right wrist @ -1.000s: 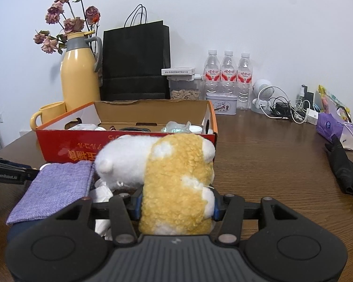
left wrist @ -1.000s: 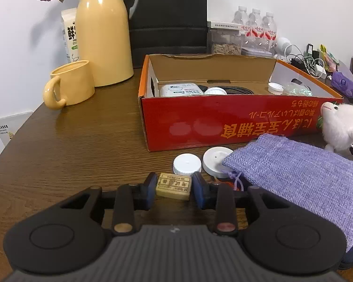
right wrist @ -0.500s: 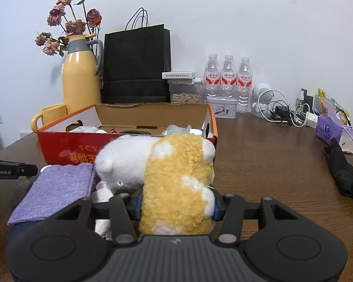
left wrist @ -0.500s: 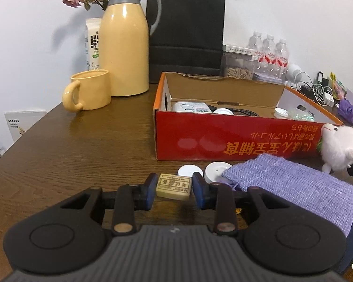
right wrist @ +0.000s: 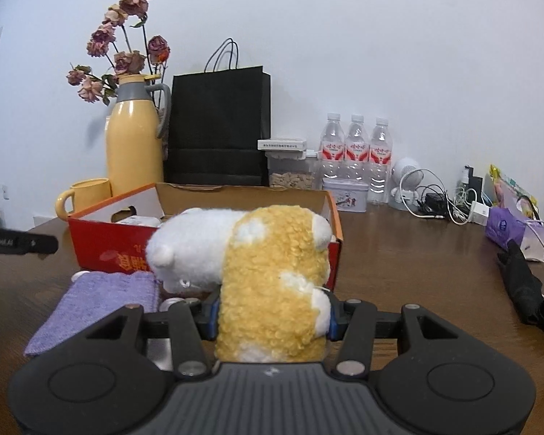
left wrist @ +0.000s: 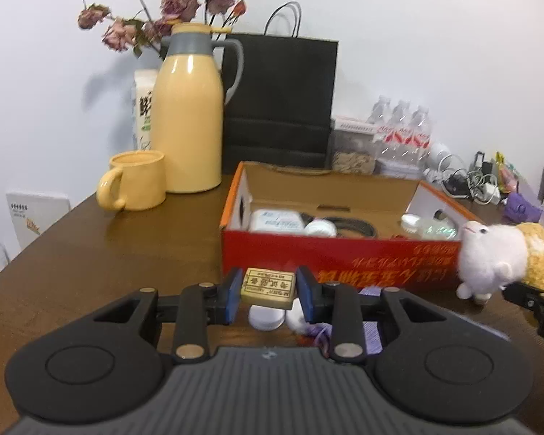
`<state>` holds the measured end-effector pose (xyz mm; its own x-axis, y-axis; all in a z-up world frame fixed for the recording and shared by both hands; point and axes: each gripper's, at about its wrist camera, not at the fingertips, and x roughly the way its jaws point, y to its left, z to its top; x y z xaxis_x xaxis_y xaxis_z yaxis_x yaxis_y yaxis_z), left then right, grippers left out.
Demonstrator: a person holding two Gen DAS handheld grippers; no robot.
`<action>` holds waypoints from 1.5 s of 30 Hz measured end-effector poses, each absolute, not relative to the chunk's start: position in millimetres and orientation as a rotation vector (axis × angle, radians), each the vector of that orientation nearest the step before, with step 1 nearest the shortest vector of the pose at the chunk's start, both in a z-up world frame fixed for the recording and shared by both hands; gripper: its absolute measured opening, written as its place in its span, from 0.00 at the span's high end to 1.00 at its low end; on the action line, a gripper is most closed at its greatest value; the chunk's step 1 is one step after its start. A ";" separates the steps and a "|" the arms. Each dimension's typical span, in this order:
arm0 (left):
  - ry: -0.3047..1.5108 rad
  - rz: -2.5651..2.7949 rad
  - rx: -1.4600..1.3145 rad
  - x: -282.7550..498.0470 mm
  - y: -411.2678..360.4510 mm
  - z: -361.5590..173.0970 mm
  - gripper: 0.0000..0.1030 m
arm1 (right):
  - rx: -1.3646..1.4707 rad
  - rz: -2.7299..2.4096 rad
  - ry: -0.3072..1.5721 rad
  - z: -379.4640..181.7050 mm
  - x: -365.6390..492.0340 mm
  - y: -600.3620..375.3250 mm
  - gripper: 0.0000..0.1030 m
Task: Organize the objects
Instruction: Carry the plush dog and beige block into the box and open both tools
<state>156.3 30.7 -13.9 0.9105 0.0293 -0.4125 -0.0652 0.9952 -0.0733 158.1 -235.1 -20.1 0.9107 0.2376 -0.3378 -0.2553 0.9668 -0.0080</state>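
Both pairs of fingers are clamped on something. Our left gripper (left wrist: 268,291) pinches a small tan block (left wrist: 268,287) printed with dark characters, blue pads pressed against its two short ends; the block sits level between them and is lifted off the wooden table (left wrist: 108,250). We hold this gripper roughly level, pointing forward at the near red wall of the open cardboard box (left wrist: 330,253), with the block just short of that wall. Below the block, on the table, lie two white round caps (left wrist: 266,318) and part of a purple cloth pouch (left wrist: 371,330).

Our right gripper (right wrist: 272,317) squeezes the yellow body of a plush toy (right wrist: 268,282); its white head leans out to the left, past the finger. In the left wrist view the same toy (left wrist: 493,259) is off the table, near the right end of the box front. This gripper also points forward, level, with the box (right wrist: 105,243) right behind the toy and the purple pouch (right wrist: 101,297) lying flat to the lower left.

Inside the box we make out a white packet (left wrist: 276,220), a dark cable and a few small pale items. A yellow thermos (left wrist: 188,123) and yellow mug (left wrist: 136,180) stand left of the box.
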 end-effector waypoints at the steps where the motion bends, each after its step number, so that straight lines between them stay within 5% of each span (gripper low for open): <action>1: 0.415 0.044 -0.085 156.4 28.5 -11.3 0.68 | -0.049 0.258 0.334 -18.0 158.2 -234.9 0.53; 21: 0.323 0.014 -0.098 253.6 -8.0 39.5 0.68 | 0.023 0.278 0.256 38.1 257.8 -210.2 0.53; 45: 0.489 0.089 -0.168 338.5 18.4 -0.6 0.68 | 0.024 0.227 0.464 -2.0 350.1 -197.5 0.53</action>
<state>338.5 18.4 -0.6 0.8794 0.0449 -0.4740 -0.1249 0.9824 -0.1387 350.1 -197.5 -2.0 0.8694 0.2221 -0.4414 -0.2111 0.9746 0.0746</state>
